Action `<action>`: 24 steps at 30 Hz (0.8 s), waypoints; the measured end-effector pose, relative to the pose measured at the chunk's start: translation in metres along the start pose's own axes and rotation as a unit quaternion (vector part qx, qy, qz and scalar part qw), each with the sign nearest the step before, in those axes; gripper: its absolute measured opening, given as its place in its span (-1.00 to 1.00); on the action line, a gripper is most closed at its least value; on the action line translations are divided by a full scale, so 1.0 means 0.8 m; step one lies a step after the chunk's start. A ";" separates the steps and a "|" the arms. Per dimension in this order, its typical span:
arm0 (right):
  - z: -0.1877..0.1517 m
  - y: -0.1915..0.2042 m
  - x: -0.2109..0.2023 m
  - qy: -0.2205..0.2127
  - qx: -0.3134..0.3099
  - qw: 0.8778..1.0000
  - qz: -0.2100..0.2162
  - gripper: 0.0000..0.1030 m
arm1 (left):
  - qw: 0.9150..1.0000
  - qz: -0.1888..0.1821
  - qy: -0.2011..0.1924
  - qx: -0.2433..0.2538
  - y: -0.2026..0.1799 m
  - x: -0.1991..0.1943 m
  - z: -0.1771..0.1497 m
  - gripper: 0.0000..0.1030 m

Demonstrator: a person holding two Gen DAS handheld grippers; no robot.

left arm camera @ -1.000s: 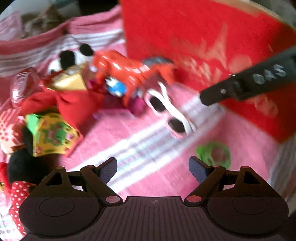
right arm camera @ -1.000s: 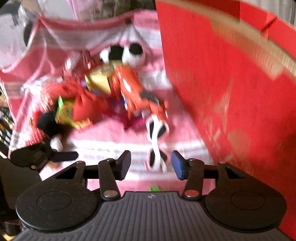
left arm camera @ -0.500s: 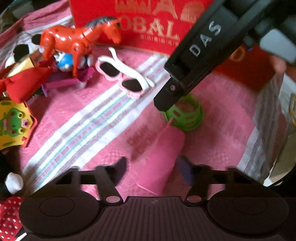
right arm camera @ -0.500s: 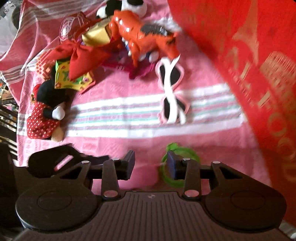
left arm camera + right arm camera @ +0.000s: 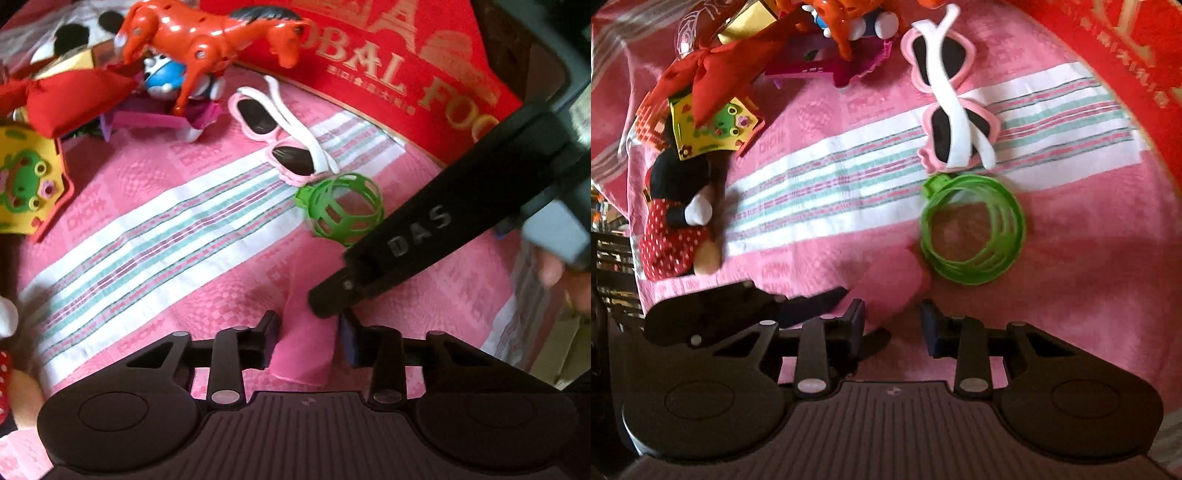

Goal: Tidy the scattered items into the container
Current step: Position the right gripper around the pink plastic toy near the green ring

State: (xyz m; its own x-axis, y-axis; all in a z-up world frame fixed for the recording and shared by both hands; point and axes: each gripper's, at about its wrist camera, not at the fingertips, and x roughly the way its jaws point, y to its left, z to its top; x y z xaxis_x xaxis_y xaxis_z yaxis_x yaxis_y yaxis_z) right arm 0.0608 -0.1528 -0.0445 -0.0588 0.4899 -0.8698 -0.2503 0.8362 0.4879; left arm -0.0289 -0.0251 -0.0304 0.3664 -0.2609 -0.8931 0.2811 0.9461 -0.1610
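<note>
A pink cup [image 5: 306,332] lies on its side on the pink striped cloth [image 5: 192,229]. My left gripper [image 5: 308,338] straddles it, its jaws closing, the pads close on either side without pressing. My right gripper [image 5: 892,319] comes in from the right, also closing. The cup [image 5: 890,280] sits just ahead of its fingers, by the left pad and apart from the right one. One right fingertip [image 5: 325,302] rests against the cup. A green cage ball [image 5: 343,210] lies just beyond. The red box [image 5: 388,55] stands at the back.
Pink sunglasses [image 5: 280,144] lie beside the green cage ball [image 5: 971,229]. An orange toy horse [image 5: 214,37], a red bow [image 5: 62,99], a yellow frog card [image 5: 26,184] and a polka-dot mouse plush [image 5: 679,221] crowd the left. A hand [image 5: 561,273] holds the right gripper.
Both grippers have sunk toward the cloth. The left jaws narrowed around the pink cup. The right gripper's tip shifted from the green cage ball to the cup, its jaws narrower.
</note>
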 end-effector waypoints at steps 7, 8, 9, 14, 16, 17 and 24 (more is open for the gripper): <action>0.008 0.009 0.001 -0.027 0.000 1.000 0.003 -0.43 | 1.000 -0.010 -0.004 -0.019 0.007 -0.001 0.005 -0.35; 0.010 0.009 0.000 -0.028 -0.001 1.000 0.003 -0.45 | 1.000 -0.012 -0.005 -0.019 0.008 -0.001 0.005 -0.34; 0.011 0.010 -0.002 -0.028 -0.001 1.000 0.006 -0.45 | 1.000 -0.011 -0.007 -0.019 0.008 -0.001 0.006 -0.34; 0.013 0.018 -0.009 -0.036 -0.021 0.999 0.021 -0.48 | 0.999 -0.027 -0.017 -0.042 0.027 -0.006 -0.002 -0.35; 0.015 0.020 -0.007 -0.037 -0.028 0.999 0.024 -0.51 | 0.998 -0.029 -0.017 -0.045 0.033 -0.007 -0.005 -0.36; 0.014 0.022 -0.007 -0.038 -0.031 0.999 0.024 -0.53 | 0.999 -0.024 -0.015 -0.042 0.035 -0.007 -0.005 -0.37; 0.022 0.023 0.000 -0.050 -0.056 0.997 0.035 -0.58 | 0.998 -0.033 -0.009 -0.045 0.046 -0.006 -0.013 -0.38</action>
State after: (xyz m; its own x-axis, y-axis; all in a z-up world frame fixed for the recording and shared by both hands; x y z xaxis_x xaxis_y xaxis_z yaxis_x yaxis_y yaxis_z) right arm 0.0728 -0.1330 -0.0344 0.0148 0.5729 -0.8195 -0.3555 0.7691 0.5312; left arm -0.0297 0.0131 -0.0366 0.3660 -0.3250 -0.8720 0.2240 0.9402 -0.2564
